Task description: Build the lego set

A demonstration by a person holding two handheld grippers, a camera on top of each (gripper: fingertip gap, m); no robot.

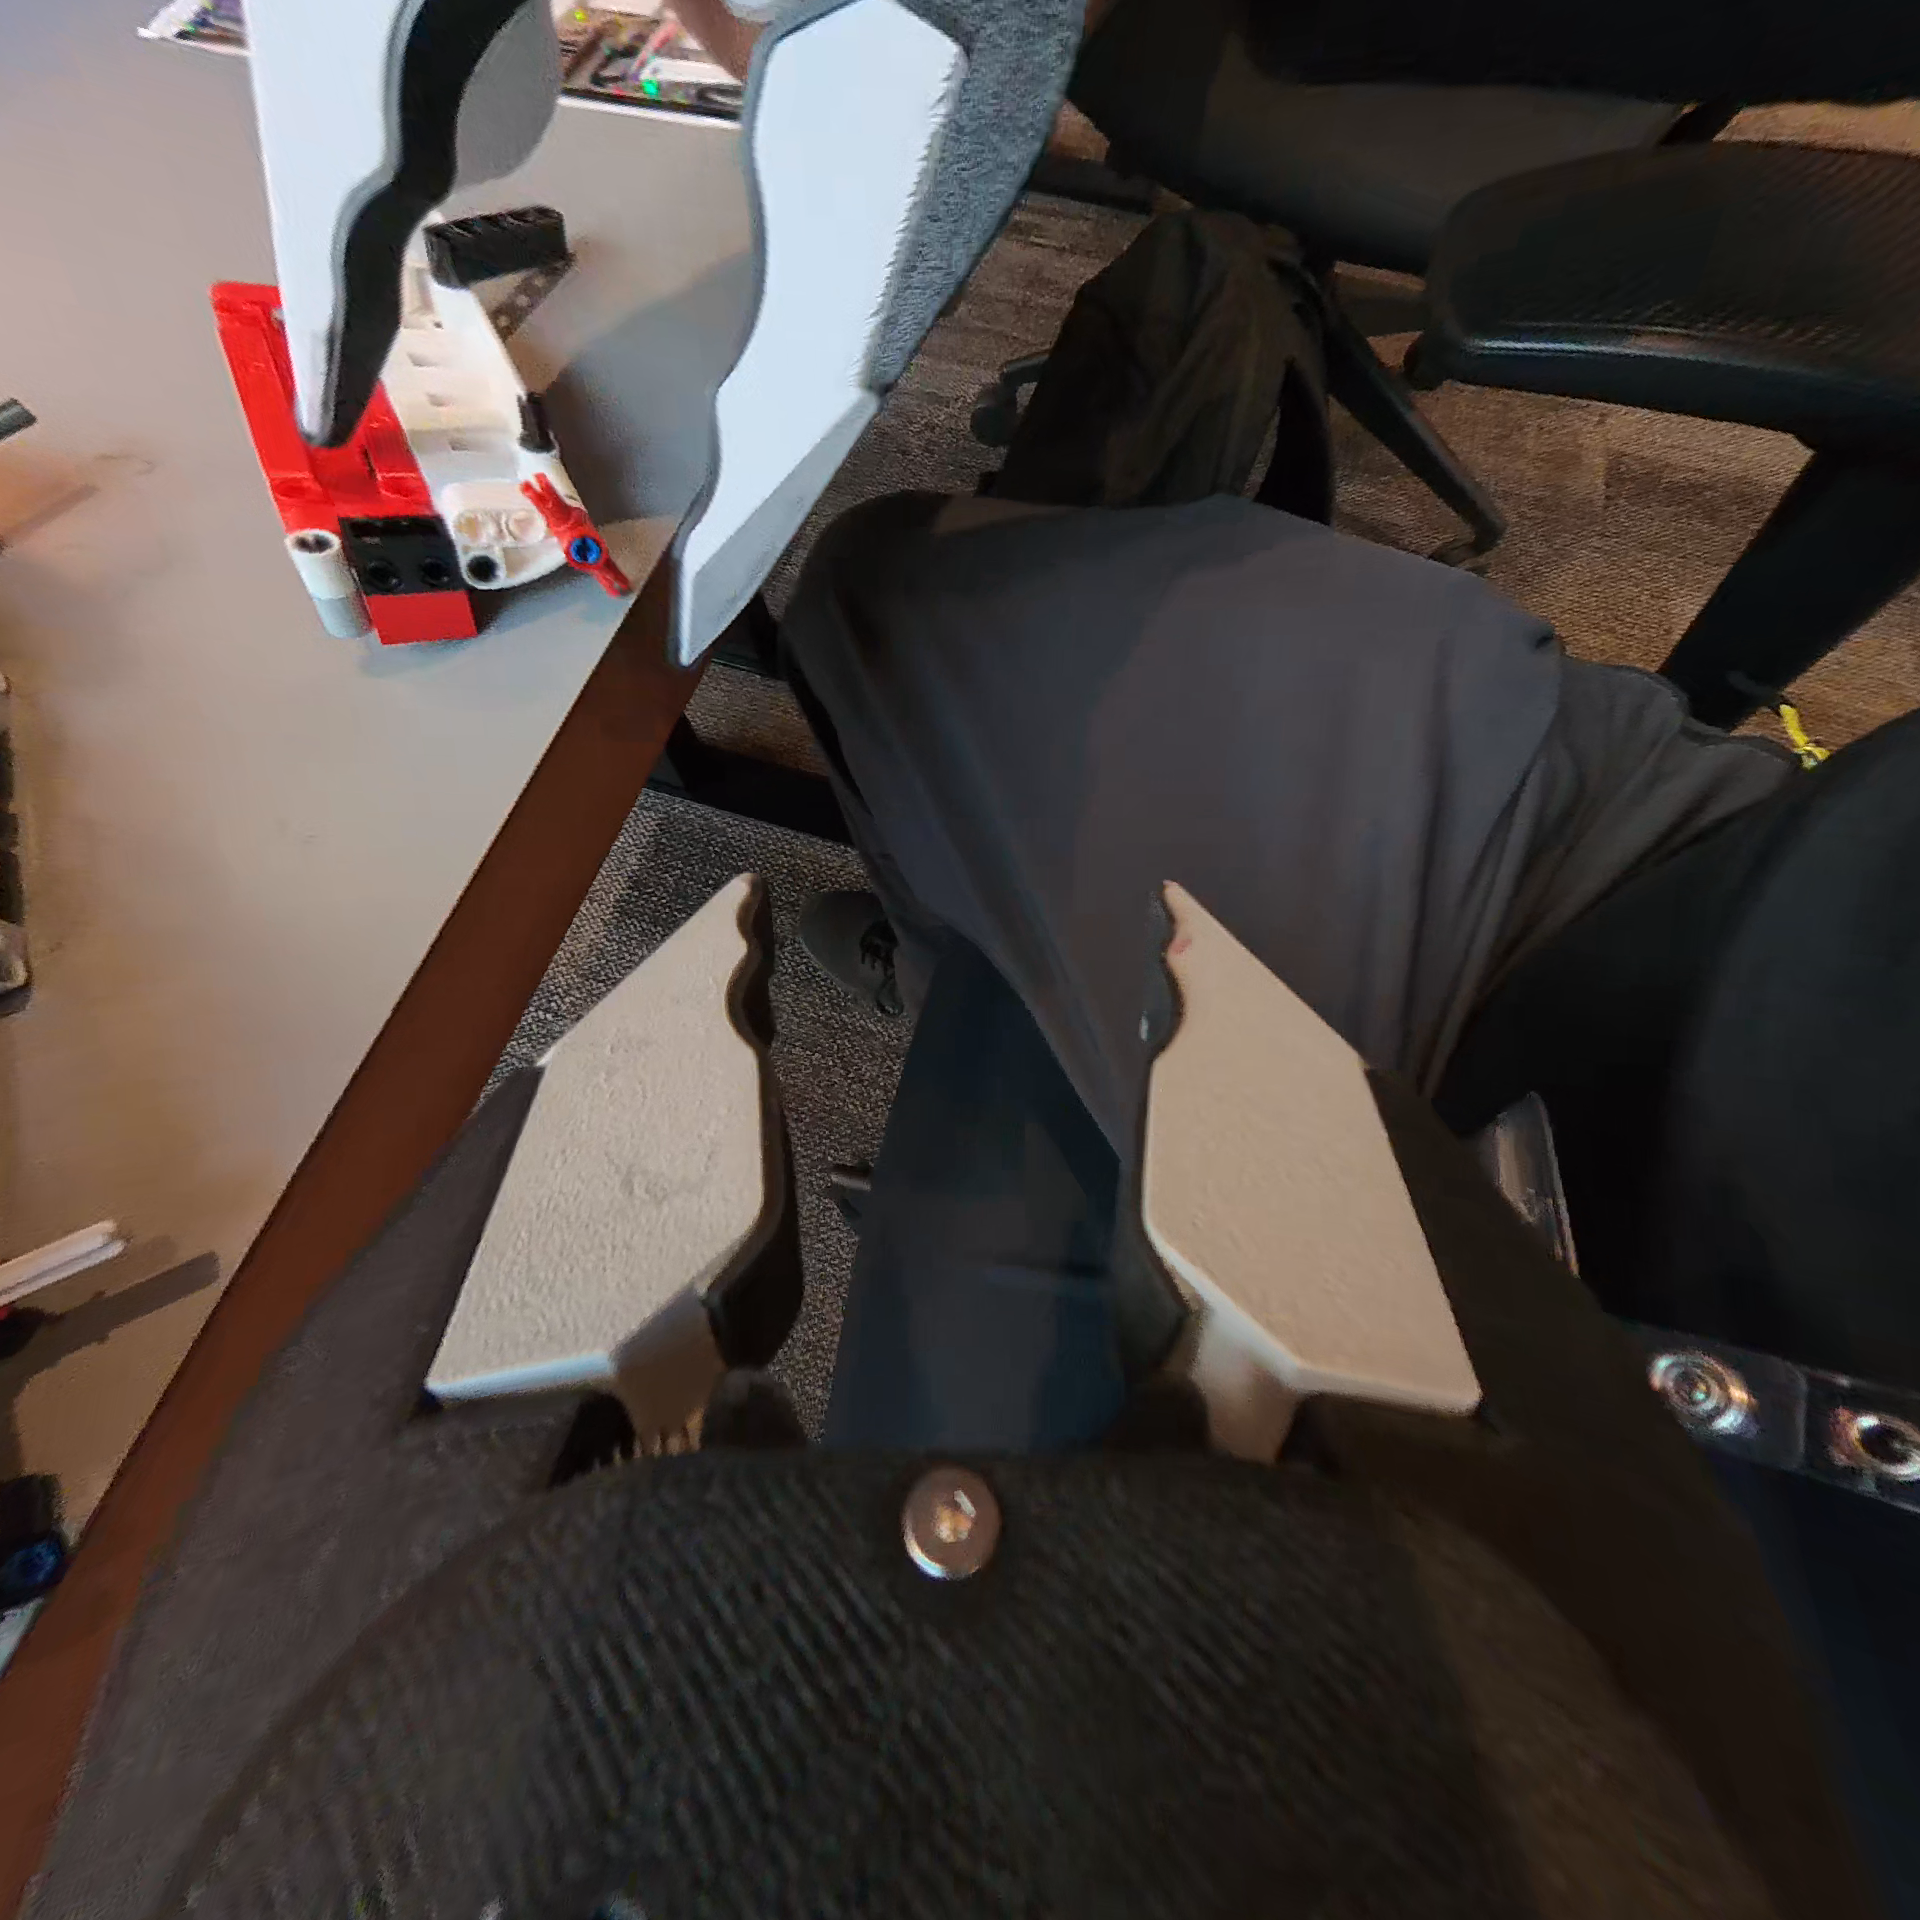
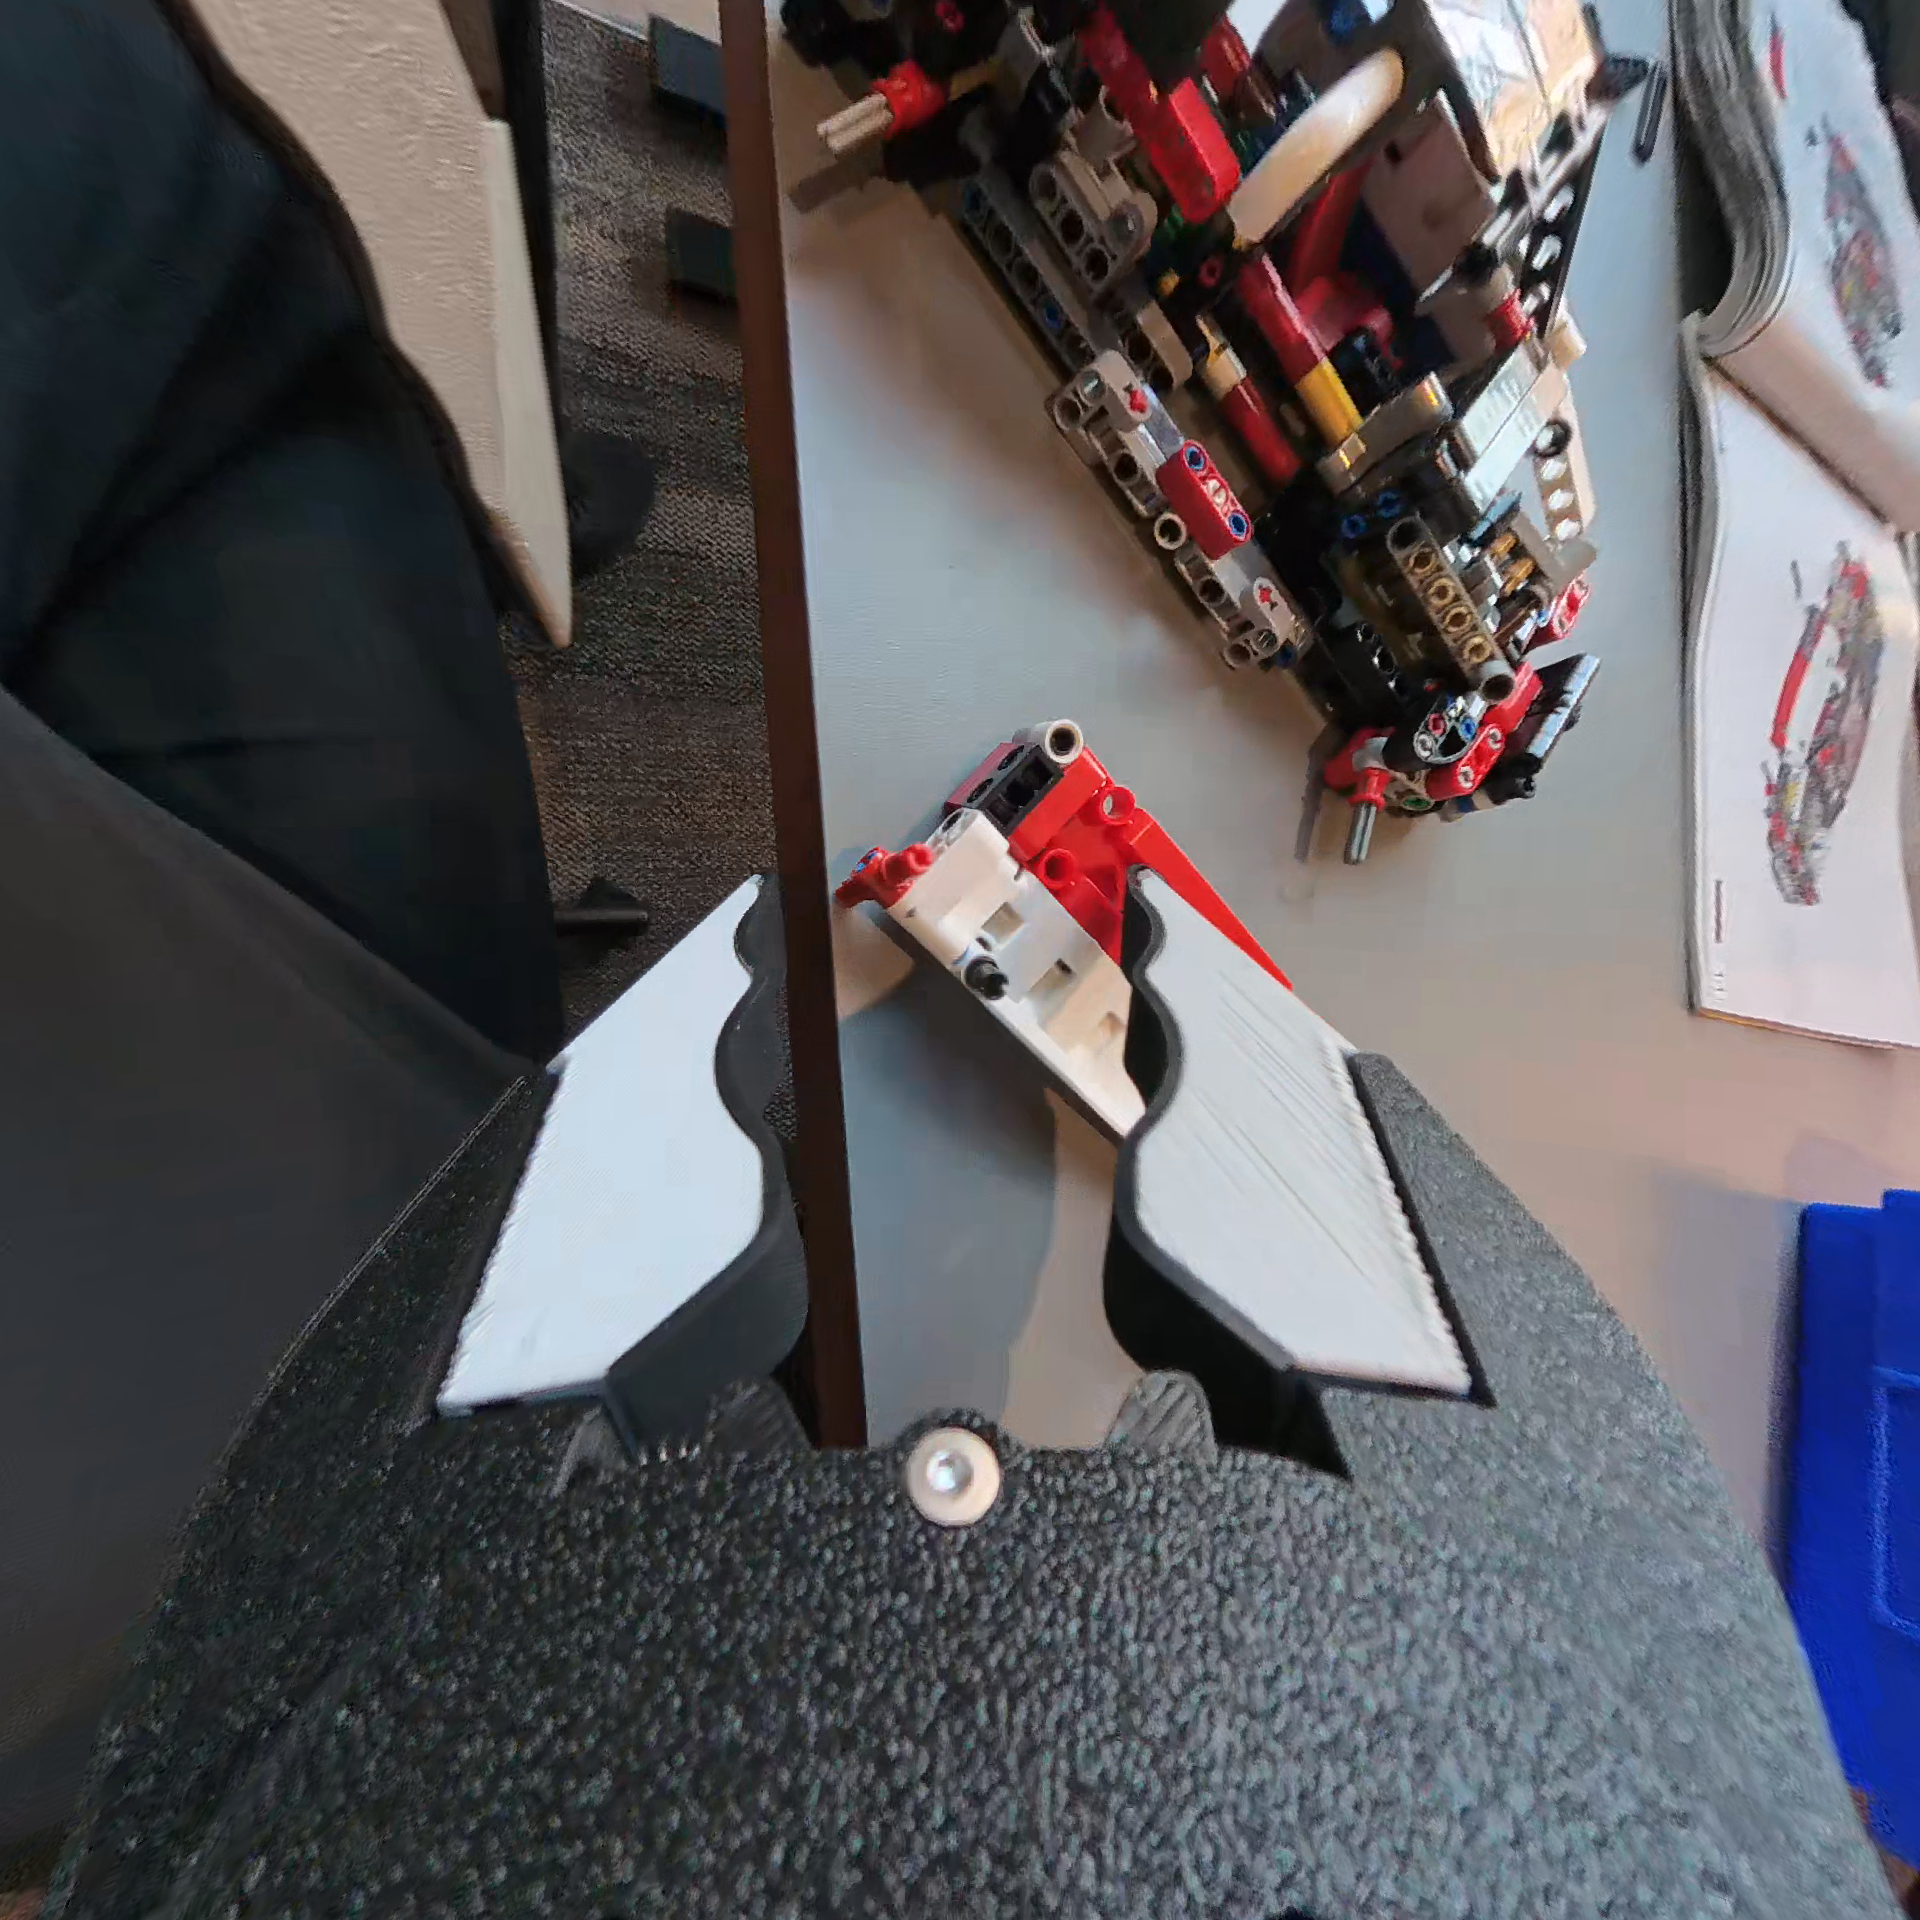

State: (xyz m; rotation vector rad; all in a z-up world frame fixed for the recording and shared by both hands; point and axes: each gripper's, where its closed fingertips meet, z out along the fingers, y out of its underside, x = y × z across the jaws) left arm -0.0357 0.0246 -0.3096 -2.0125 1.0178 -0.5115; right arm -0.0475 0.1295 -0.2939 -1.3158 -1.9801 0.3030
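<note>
A small red, white and black Lego sub-assembly (image 1: 400, 582) lies on the grey table (image 1: 208, 831) close to its brown edge. It also shows in the right wrist view (image 2: 997, 894). My right gripper (image 2: 948, 883) is open and straddles it: one finger is over the red part, the other hangs past the table edge. This gripper also shows at the top of the left wrist view (image 1: 509, 540). My left gripper (image 1: 958, 894) is open and empty, off the table over a person's dark trousers (image 1: 1195, 727). A large multicoloured Lego build (image 2: 1299, 364) stands farther along the table.
An open instruction booklet (image 2: 1808, 727) lies beyond the large build. A blue object (image 2: 1860, 1455) sits at the right. Black office chairs (image 1: 1662, 291) and a black bag (image 1: 1164, 364) stand on the carpet beside the table. Loose pieces lie at the table's left (image 1: 31, 1538).
</note>
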